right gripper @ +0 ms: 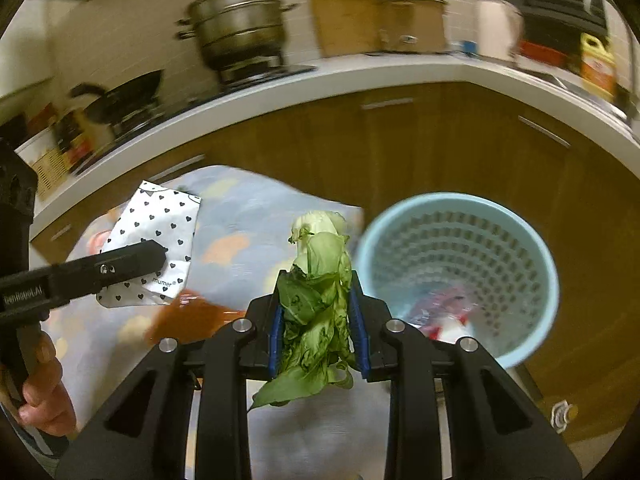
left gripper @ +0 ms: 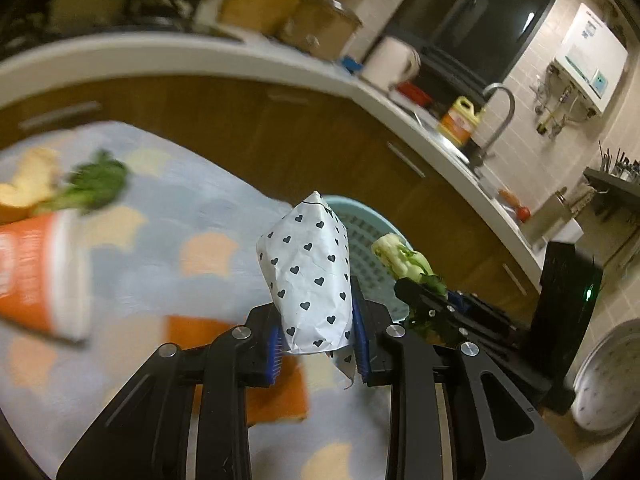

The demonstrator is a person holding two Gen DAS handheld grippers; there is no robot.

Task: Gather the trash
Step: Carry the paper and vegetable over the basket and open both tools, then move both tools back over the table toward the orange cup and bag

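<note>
The worktop [right gripper: 248, 216], under a cloth printed with pale blue and orange clouds, fills the near ground. A pale blue slatted basket [right gripper: 460, 264] stands at its three o'clock edge with some red and white litter already at the bottom.

On the cloth, at nine o'clock in the left wrist view, lie an orange paper cup [left gripper: 40, 272] on its side, a green stalk [left gripper: 96, 184] and a yellowish scrap [left gripper: 28, 188], all blurred.

The left gripper [left gripper: 316, 344] has its jaws narrowed onto a crumpled heart-print wrapper [left gripper: 308, 276]. The right gripper [right gripper: 316, 332] has its jaws clamped on a limp leafy vegetable [right gripper: 320, 292], just left of the basket rim.

The risk, I'd say: the hanging leaves could snag the pads on release, or either piece could drop short onto the cloth.
</note>
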